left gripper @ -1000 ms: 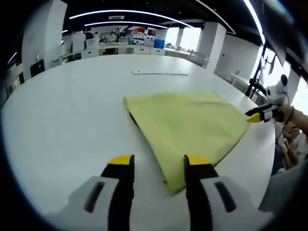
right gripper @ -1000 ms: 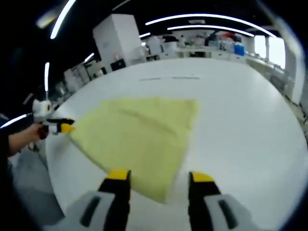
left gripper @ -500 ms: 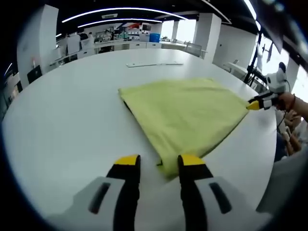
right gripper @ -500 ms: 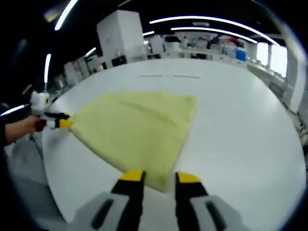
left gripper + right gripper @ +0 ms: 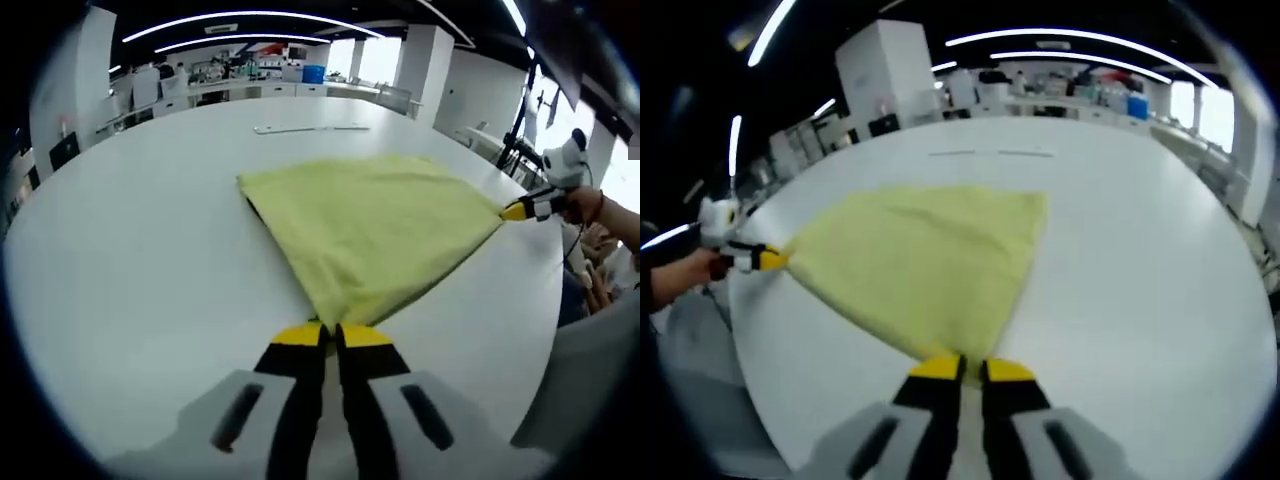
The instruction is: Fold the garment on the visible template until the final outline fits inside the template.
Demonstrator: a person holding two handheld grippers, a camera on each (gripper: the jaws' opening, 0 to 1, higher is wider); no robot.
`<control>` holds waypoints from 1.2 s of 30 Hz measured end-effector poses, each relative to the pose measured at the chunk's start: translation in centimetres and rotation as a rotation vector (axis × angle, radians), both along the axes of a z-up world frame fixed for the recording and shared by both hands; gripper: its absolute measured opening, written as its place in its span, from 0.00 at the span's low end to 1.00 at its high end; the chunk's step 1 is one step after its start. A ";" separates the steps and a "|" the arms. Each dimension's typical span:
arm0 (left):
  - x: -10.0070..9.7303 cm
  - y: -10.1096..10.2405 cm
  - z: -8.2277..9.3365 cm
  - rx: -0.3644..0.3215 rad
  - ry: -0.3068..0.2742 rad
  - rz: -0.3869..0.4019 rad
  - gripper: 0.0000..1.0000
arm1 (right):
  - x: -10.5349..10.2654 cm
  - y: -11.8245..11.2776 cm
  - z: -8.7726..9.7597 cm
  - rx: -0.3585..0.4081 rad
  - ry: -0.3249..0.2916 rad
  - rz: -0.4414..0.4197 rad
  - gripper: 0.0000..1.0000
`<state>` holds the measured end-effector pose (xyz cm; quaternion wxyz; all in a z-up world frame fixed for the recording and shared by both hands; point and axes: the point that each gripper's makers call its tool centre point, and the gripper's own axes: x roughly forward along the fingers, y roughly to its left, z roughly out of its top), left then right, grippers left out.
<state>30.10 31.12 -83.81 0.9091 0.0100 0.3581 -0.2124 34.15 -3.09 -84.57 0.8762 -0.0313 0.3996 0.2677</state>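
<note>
Cloth, flat yellow folded garment [image 5: 375, 230], lies on the white table [image 5: 130, 260]. Your left gripper [image 5: 330, 336] and right gripper [image 5: 961, 370] each pinch a near corner; fold away along its length.

No text, label, brand, number or sign can be read in either gripper view; the far shelves and their boxes are too blurred and small to make out.
</note>
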 end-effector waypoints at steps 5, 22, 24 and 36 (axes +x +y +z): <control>-0.4 0.0 0.1 0.021 -0.008 -0.010 0.00 | -0.1 -0.1 0.1 0.016 0.014 -0.024 0.00; -2.1 -0.1 -0.1 0.021 0.013 -0.012 0.00 | -2.1 -0.2 0.1 -0.027 0.018 0.013 0.00; -2.4 -0.3 -0.1 0.024 0.015 -0.016 0.00 | -2.3 -0.4 0.1 -0.033 0.018 0.019 0.00; -4.0 -0.9 -0.2 0.064 0.029 -0.032 0.00 | -4.1 -0.5 0.1 -0.071 0.009 0.033 0.00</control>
